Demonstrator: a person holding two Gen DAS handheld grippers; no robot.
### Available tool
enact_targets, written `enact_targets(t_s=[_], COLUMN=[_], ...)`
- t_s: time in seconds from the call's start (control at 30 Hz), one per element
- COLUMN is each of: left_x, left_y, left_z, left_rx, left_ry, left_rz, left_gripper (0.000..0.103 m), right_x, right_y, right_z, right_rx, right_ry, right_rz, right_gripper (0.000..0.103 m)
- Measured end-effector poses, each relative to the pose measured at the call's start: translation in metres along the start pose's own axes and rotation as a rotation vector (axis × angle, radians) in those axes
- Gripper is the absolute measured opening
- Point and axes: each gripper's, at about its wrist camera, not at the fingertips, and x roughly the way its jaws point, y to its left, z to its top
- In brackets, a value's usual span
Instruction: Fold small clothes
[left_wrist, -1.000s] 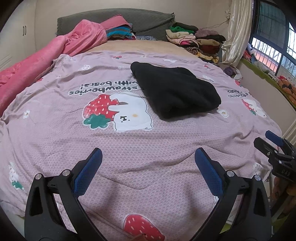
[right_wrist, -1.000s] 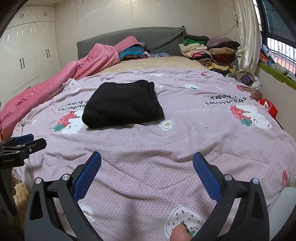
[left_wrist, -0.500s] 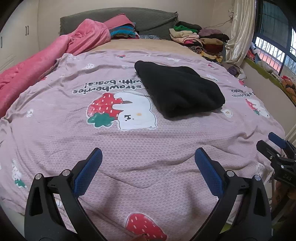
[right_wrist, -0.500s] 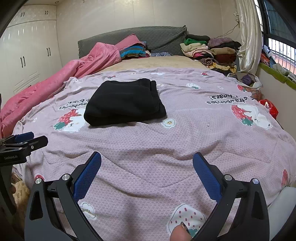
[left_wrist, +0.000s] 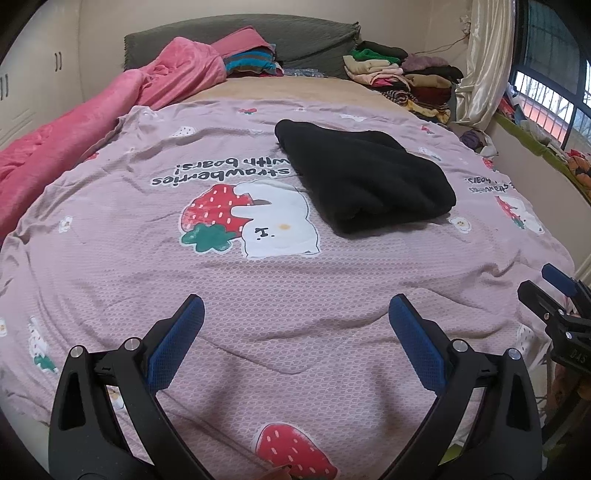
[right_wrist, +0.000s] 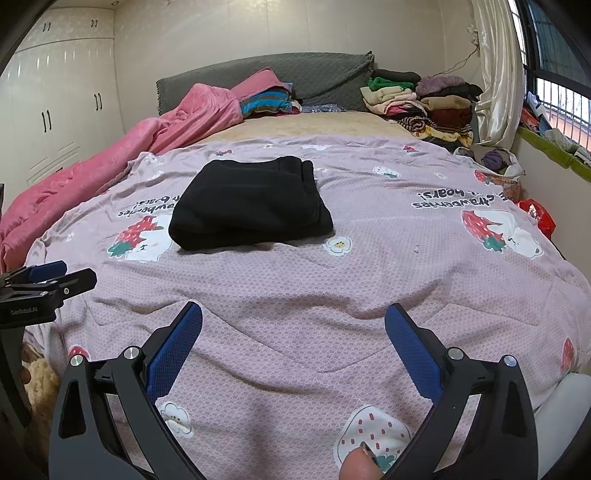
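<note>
Upside-down print "strawberries with bears!" is read on the mauve bedspread, repeated toward the window side. "GenRobot.AI" is seen on the body of the left hand-held gripper in the right wrist view; a partial mark on the right hand-held gripper in the left wrist view cannot be made out.

Only in the right wrist view: white wardrobe doors, a red bag off the bed's edge, a fingertip at the bottom. Stacked clothes and a pink blanket are shown in both.

The folded black garment lies flat mid-bed, well ahead of both grippers, touched by neither; it is ahead-right of the left one and ahead-left of the right one. Both are held with jaws wide apart, empty, above the bedspread's near edge.
</note>
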Motion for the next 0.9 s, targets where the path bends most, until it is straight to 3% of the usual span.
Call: enact_targets(t_s=[0.9], left_x=[-0.0001], left_y=[0.001], left_z=[-0.0004], left_rx=[0.004], left_ry=[0.003], left_rz=[0.009], left_gripper=[0.094], right_x=[-0.0002], right_y=[0.0005], right_z=[-0.001], right_rx=[0.001], right_ry=[-0.002], right_rz=[-0.002], right_gripper=[0.099])
